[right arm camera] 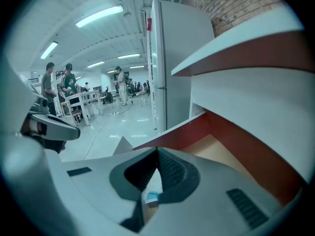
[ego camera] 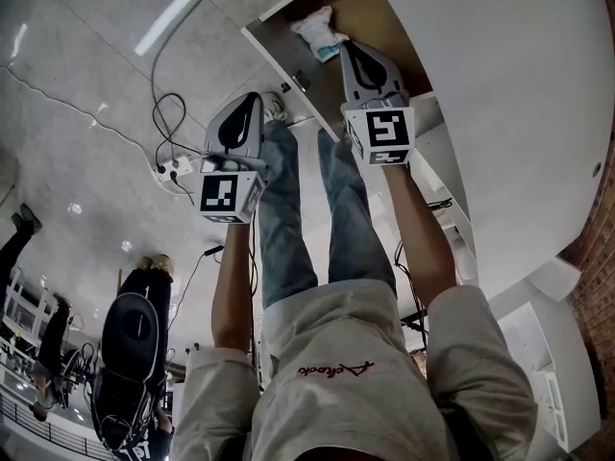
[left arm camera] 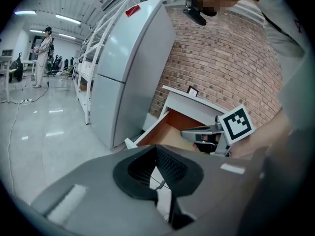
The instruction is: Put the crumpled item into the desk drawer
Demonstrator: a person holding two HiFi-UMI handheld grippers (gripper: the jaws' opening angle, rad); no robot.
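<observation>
Both closed: left gripper (ego camera: 256, 100), right gripper (ego camera: 349, 48) (empty); crumpled item (ego camera: 322, 29) seemingly inside drawer (ego camera: 373, 10).

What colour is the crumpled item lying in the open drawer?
Crumpled item: white with light-blue patches, clearest in the head view.

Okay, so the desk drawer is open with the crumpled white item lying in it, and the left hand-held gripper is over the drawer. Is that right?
Not quite. It is the right hand-held gripper that is over the open desk drawer, close to the crumpled white item lying inside. The left hand-held gripper is off to the side, outside the drawer. The head view shows this.
</observation>
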